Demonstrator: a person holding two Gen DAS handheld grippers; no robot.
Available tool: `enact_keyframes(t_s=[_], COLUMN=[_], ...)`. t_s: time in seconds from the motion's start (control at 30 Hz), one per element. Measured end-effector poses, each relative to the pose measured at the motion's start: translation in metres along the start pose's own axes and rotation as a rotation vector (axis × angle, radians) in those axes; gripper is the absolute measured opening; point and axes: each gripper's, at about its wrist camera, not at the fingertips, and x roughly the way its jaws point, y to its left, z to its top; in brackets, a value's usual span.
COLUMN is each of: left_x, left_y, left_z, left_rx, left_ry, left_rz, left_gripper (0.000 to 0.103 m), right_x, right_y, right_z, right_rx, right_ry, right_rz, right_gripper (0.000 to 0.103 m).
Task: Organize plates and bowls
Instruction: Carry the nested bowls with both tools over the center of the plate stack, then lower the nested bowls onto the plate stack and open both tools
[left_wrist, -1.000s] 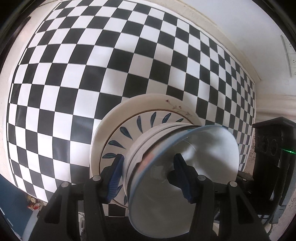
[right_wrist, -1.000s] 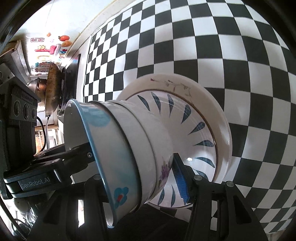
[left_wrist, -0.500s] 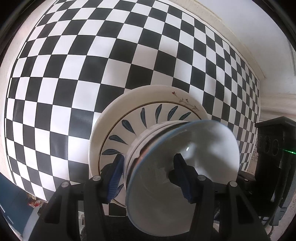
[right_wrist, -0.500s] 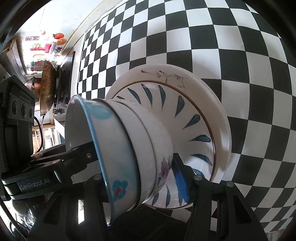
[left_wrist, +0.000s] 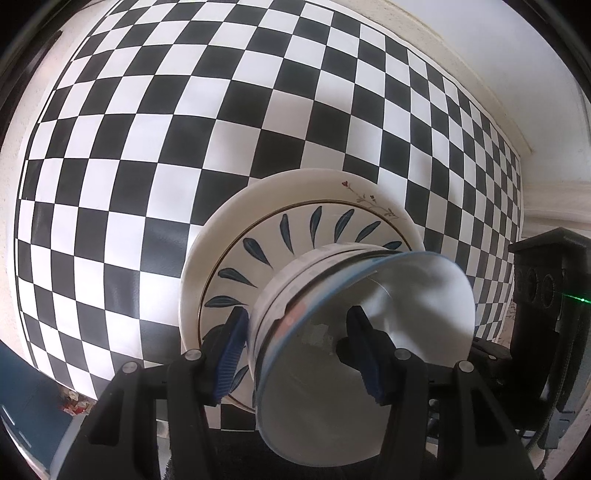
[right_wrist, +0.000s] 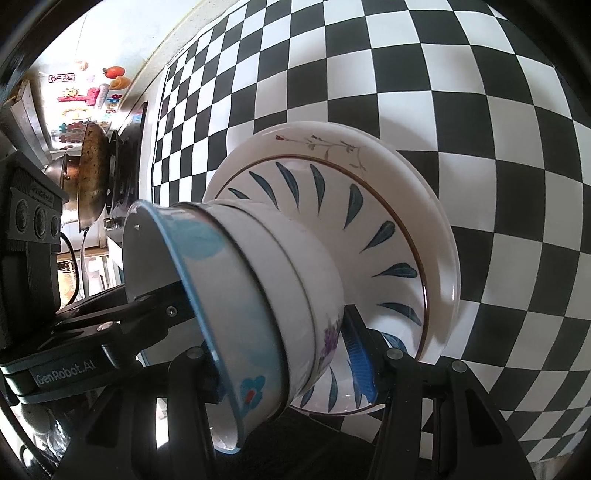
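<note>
- My left gripper (left_wrist: 295, 343) is clamped on the wall of the top bowl (left_wrist: 373, 354): one blue pad (left_wrist: 231, 352) bears on the outside of the nested bowls, the other pad (left_wrist: 365, 350) sits inside the top bowl against its white inner wall.
- My right gripper (right_wrist: 291, 365) straddles the same stack from the opposite side. One blue pad (right_wrist: 360, 360) lies between the lowest bowl and the plates; the other finger is hidden behind the blue rim of the top bowl (right_wrist: 221, 295). I cannot tell from either view whether these jaws bear on the stack.
- The stack consists of nested bowls: a blue-rimmed top bowl with a blue flower motif, and white bowls (right_wrist: 310, 280) beneath it, the lowest carrying a purple floral mark.
- The bowls rest in the centre of the leaf plate (right_wrist: 369, 221), which has a ring of dark blue leaf strokes and a thin brown rim line.
- The leaf plate lies on a larger white plate (right_wrist: 439, 229) bearing a small sprig with a red bud near its rim.
- Both plates lie on the checked cloth (left_wrist: 147, 147), black and white squares, near its edge closest to me.
- In the right wrist view, my left gripper's body (right_wrist: 66, 369) shows at lower left, marked "GenRobot.AI".
- A dark pan (right_wrist: 90, 177) stands beyond the cloth's far left edge in that view, with coloured stickers (right_wrist: 92, 96) on the wall above it.
</note>
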Motion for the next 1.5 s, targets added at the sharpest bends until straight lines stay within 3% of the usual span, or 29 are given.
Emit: enact_keyframes(t_s=[0.37, 0.43, 0.47, 0.57, 0.63, 0.67, 0.7, 0.77, 1.0, 1.17, 1.5], left_x=[-0.005, -0.013, -0.016, -0.032, -0.046, -0.050, -0.058, -0.067, -0.087, -0.106, -0.147], left_y=[0.007, 0.005, 0.004, 0.000, -0.002, -0.003, -0.003, -0.002, -0.003, -0.011, -0.020], left_z=[-0.006, -0.010, -0.010, -0.016, -0.020, -0.021, -0.024, -0.027, -0.039, -0.056, -0.101], left_rx=[-0.014, 0.004, 0.009, 0.034, 0.053, 0.060, 0.068, 0.070, 0.124, 0.175, 0.255], left_ry=[-0.009, -0.038, -0.052, -0.130, -0.201, -0.225, -0.262, -0.306, -0.384, -0.485, -0.597], left_rz=[0.013, 0.014, 0.018, 0.035, 0.059, 0.071, 0.073, 0.068, 0.128, 0.146, 0.170], left_gripper=[0.054, 0.057, 0.064, 0.065, 0.066, 0.075, 0.082, 0.089, 0.092, 0.092, 0.092], right_x=[-0.015, -0.021, -0.024, -0.037, -0.046, -0.051, -0.054, -0.064, -0.097, -0.124, -0.152], right_y=[0.008, 0.013, 0.017, 0.025, 0.033, 0.036, 0.038, 0.044, 0.061, 0.075, 0.105], right_z=[-0.006, -0.008, -0.009, -0.013, -0.017, -0.020, -0.021, -0.028, -0.050, -0.072, -0.121], right_rx=[-0.034, -0.049, -0.057, -0.082, -0.106, -0.114, -0.118, -0.140, -0.166, -0.154, -0.087], right_ry=[-0.031, -0.050, -0.063, -0.101, -0.134, -0.149, -0.157, -0.188, -0.329, -0.466, -0.601], right_rz=[-0.049, -0.081, -0.100, -0.152, -0.204, -0.220, -0.229, -0.276, -0.445, -0.558, -0.584], right_gripper=[0.054, 0.054, 0.054, 0.055, 0.070, 0.077, 0.090, 0.096, 0.098, 0.099, 0.103])
